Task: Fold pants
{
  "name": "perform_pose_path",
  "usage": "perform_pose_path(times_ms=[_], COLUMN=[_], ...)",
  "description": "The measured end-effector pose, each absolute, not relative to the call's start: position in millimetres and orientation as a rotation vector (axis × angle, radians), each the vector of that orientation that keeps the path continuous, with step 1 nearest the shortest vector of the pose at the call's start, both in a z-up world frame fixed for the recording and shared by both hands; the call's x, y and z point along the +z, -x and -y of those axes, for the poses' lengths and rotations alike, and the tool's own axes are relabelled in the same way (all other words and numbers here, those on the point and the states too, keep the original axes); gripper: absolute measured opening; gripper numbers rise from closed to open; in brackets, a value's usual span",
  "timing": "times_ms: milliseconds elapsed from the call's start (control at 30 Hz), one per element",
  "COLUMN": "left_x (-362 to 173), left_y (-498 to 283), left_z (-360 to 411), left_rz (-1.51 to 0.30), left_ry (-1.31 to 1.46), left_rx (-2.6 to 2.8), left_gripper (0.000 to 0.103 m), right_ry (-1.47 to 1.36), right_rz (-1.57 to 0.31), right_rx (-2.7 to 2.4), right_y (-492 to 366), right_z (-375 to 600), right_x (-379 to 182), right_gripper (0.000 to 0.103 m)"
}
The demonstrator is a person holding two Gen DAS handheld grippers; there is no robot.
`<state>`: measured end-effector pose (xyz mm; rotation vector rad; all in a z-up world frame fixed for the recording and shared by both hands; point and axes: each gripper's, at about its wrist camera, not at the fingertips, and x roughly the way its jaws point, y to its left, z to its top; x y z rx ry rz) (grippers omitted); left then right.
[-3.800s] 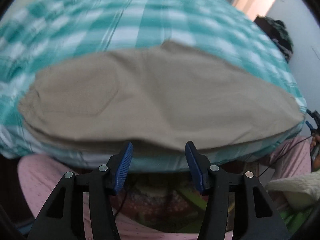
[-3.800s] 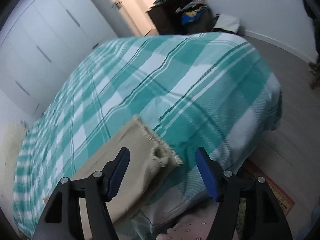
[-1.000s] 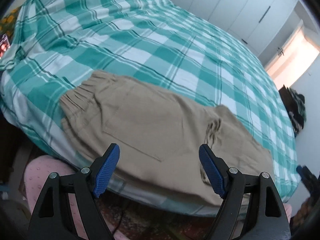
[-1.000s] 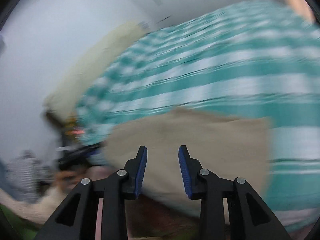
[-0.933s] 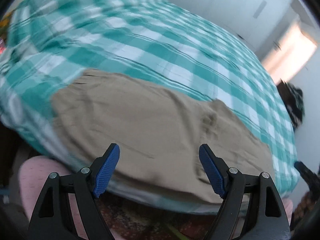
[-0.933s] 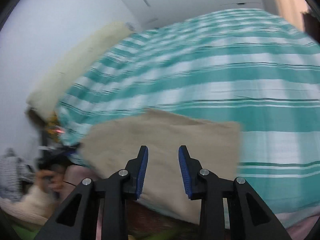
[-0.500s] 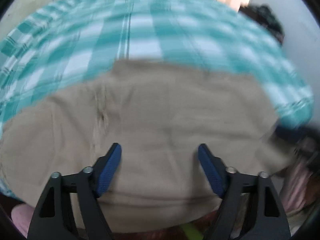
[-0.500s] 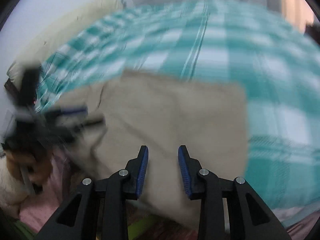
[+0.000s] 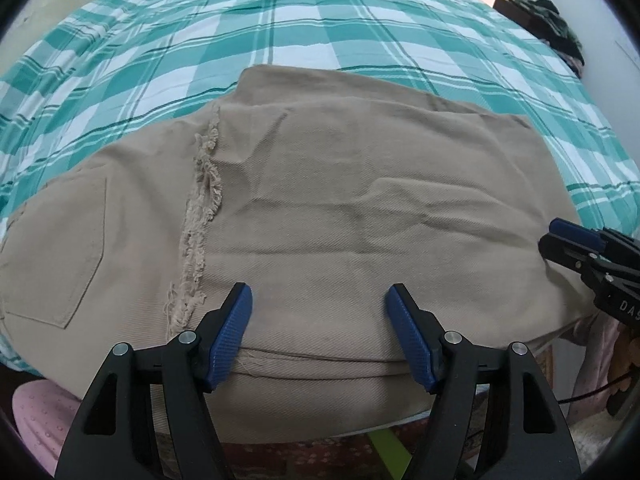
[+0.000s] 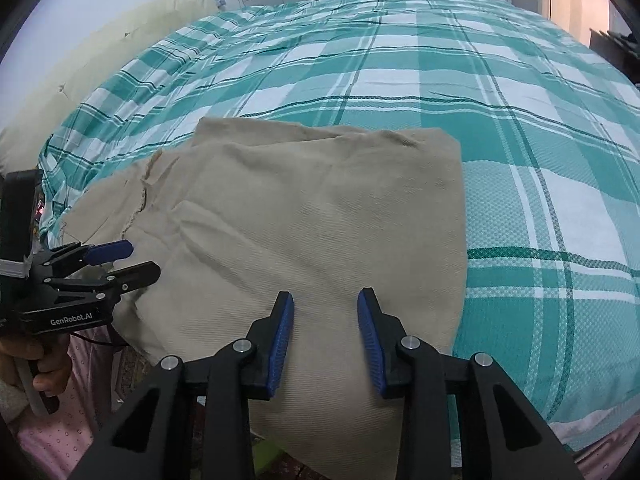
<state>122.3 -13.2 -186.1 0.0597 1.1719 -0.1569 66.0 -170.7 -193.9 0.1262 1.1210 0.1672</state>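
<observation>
On the bed [image 9: 360,20], khaki pants [image 9: 340,200] lie folded over at the near edge, frayed hem on top. Left gripper [image 9: 318,334] spread wide, right gripper [image 10: 324,338] part open; both empty, w/ pants just ahead.

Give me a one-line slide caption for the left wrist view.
Open left claw poised over half-folded khaki pants on a green plaid bedspread.
</observation>
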Motion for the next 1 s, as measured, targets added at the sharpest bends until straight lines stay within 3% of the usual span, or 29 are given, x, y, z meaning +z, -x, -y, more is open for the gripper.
perform_pose_path(times_ms=[367,533,1000], left_x=[-187,-187,-189], left_y=[-120,-120,-118], left_z=[13,14,16], left_rz=[-1.153,-1.149,-1.137], left_ry=[-0.071,-0.077,-0.085], left_rx=[-0.151,-0.15,-0.146], left_gripper=[0.073,0.073,0.074], right_ry=[-0.171,-0.221,-0.015], right_rz=[-1.126,-1.278,-1.18], right_rx=[0.159,0.101,0.159], right_y=[-115,-151,-69], right_z=[183,204,159], right_x=[-152,-208,-160], right_gripper=[0.034,0.028,0.028])
